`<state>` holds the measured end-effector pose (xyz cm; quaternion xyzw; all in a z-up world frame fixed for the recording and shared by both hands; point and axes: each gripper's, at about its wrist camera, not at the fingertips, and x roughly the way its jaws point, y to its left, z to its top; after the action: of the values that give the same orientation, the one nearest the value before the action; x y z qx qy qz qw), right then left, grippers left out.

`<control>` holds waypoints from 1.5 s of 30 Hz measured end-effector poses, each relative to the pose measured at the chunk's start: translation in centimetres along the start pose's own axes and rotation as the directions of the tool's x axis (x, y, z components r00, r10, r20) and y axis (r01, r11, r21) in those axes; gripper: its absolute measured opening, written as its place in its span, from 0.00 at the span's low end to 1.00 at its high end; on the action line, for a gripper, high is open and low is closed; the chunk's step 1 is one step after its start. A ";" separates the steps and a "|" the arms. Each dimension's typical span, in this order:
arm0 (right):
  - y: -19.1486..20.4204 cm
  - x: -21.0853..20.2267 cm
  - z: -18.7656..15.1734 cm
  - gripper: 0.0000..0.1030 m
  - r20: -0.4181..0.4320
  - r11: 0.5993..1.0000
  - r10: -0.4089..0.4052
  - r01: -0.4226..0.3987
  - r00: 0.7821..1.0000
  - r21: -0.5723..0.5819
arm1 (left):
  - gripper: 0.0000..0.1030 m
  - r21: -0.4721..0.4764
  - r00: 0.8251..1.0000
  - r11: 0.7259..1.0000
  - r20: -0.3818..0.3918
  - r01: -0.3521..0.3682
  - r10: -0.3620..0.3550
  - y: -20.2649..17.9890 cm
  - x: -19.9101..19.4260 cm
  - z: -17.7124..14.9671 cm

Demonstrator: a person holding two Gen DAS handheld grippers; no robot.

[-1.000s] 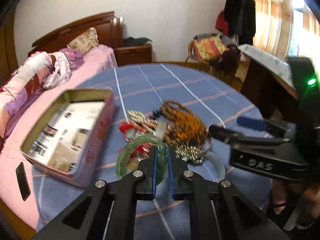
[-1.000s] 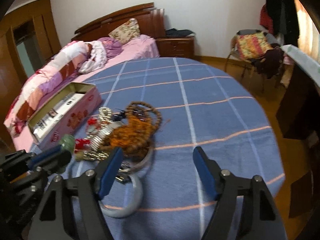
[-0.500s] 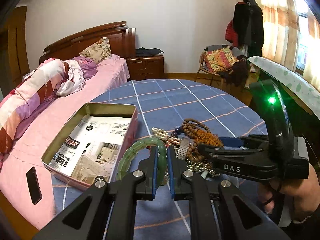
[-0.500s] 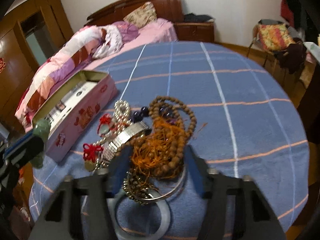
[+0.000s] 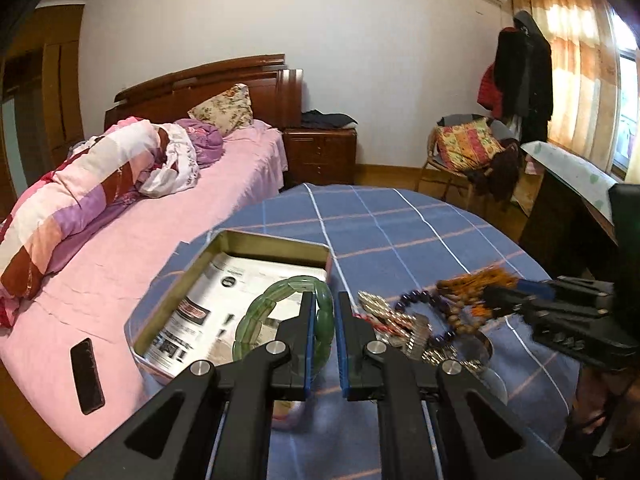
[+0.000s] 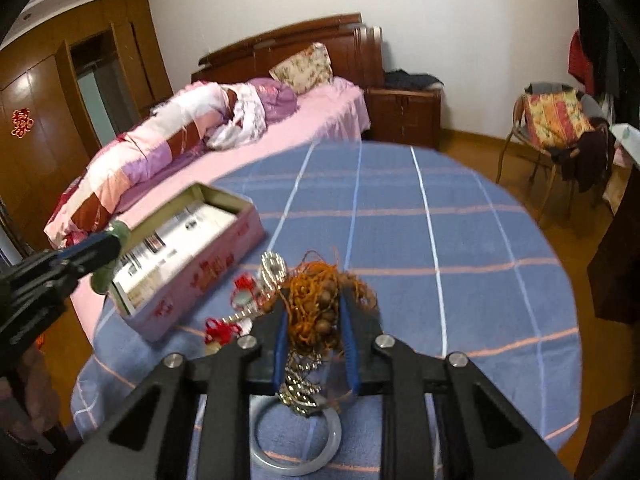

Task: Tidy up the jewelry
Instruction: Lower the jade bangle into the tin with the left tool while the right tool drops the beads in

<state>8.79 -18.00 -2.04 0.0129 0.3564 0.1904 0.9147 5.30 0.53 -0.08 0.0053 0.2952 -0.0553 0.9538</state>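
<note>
My left gripper (image 5: 323, 312) is shut on a green jade bangle (image 5: 260, 316) and holds it over the near end of the open pink tin (image 5: 276, 242). The tin also shows in the right wrist view (image 6: 188, 280), lined with printed paper. My right gripper (image 6: 314, 316) is shut on a tangle of brown wooden beads with orange cord (image 6: 320, 304), lifted off the jewelry pile (image 5: 404, 320). A gold chain (image 6: 298, 388) hangs below it. A pale bangle (image 6: 296, 436) lies on the blue cloth under the right gripper.
The round table has a blue checked cloth (image 6: 440, 240). A pink bed (image 5: 120, 240) lies along its left side with a black phone (image 5: 86, 376) on it. A chair with a cushion (image 5: 468, 148) stands far right. A red tassel charm (image 6: 218, 330) lies by the tin.
My left gripper carried the green bangle left from the pile to above the tin. My right gripper moved onto the pile, closed on the wooden beads and lifted them.
</note>
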 end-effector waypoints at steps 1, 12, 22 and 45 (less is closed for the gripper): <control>0.1 -0.2 0.5 0.25 0.007 1.000 0.003 -0.003 1.000 -0.005 | 0.08 -0.001 1.000 1.000 0.004 -0.004 0.004 0.2 0.0 0.2; 3.3 0.1 4.0 0.25 0.049 0.995 0.035 -0.030 0.998 -0.092 | 0.08 -0.016 0.999 0.999 0.001 -0.052 0.052 3.4 1.9 1.2; 8.4 2.9 6.4 0.25 0.070 0.979 0.097 -0.083 0.993 -0.188 | 0.08 -0.015 0.998 0.997 -0.010 -0.069 0.069 5.7 4.7 2.3; 9.5 11.4 5.7 0.25 -0.034 0.979 0.121 -0.125 0.992 -0.163 | 0.08 -0.032 0.990 0.995 -0.109 -0.097 0.093 7.8 10.0 2.2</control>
<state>16.99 -4.49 -3.59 -0.0428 0.3489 0.2755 0.8947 15.56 7.12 -4.11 0.0048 0.3463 -0.0037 0.9381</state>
